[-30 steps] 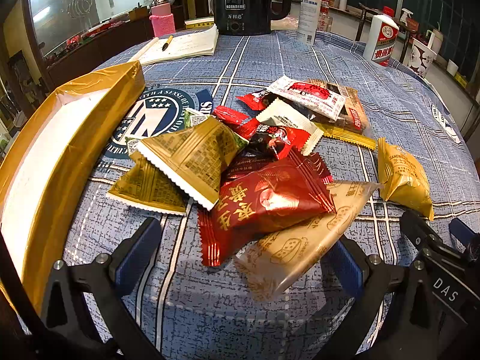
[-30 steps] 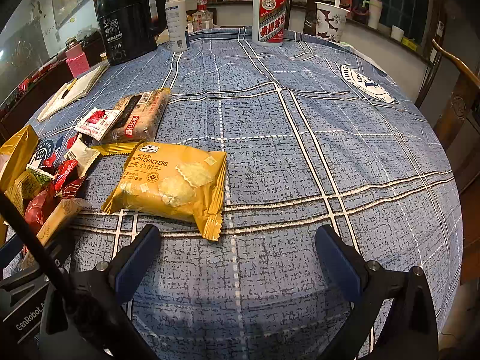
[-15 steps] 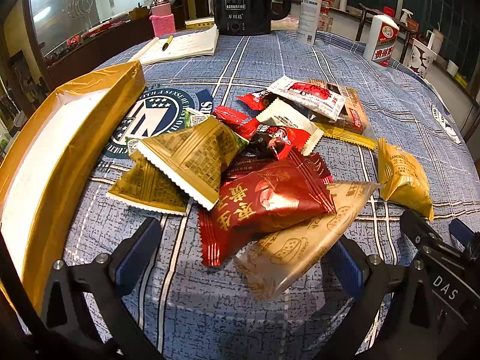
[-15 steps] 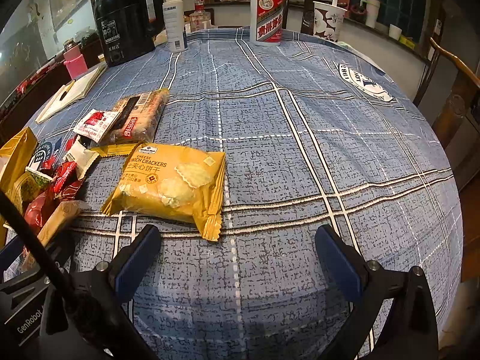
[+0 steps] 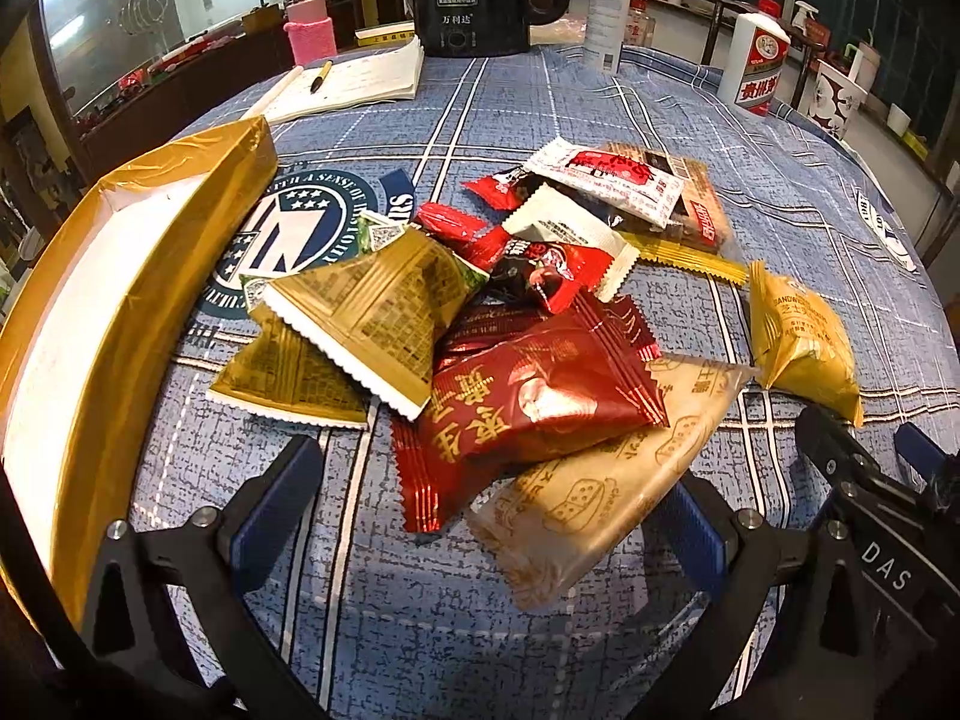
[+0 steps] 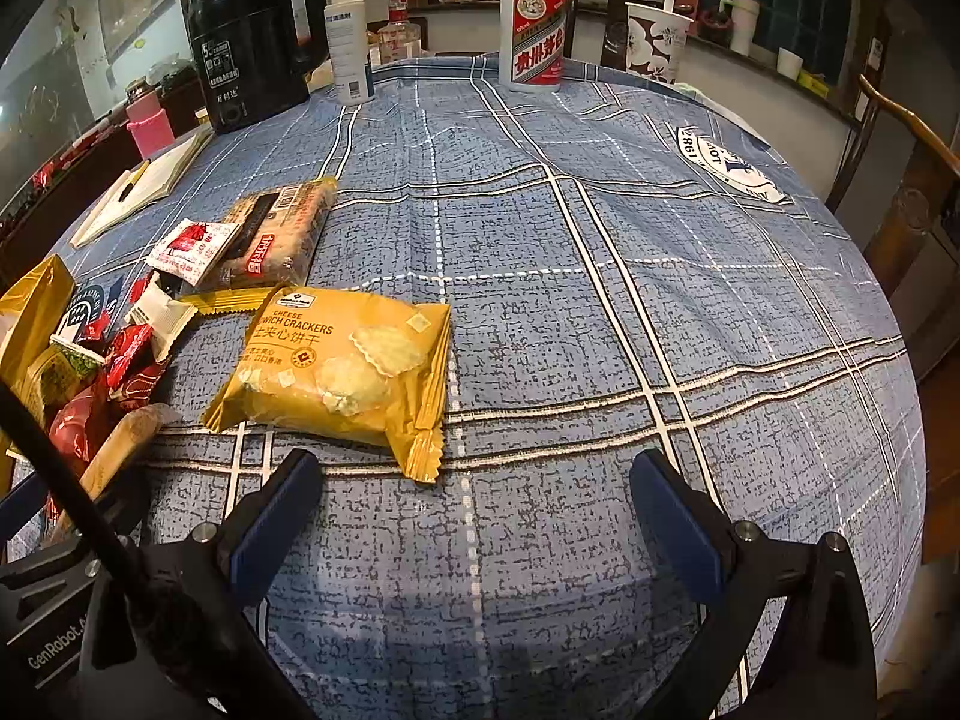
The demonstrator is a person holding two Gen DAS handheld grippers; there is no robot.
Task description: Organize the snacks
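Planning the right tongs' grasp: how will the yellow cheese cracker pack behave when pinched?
The cheese cracker pack looks puffy, so probably light and squashy. Its glossy film may slip. The pictured crackers suggest fragile contents; pinching the crimped end seems safer.

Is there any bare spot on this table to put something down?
Yes: the tablecloth is bare right of the yellow cracker packet, out to the white bottle. It is crowded between the gold box and that packet, where the snack pile lies.
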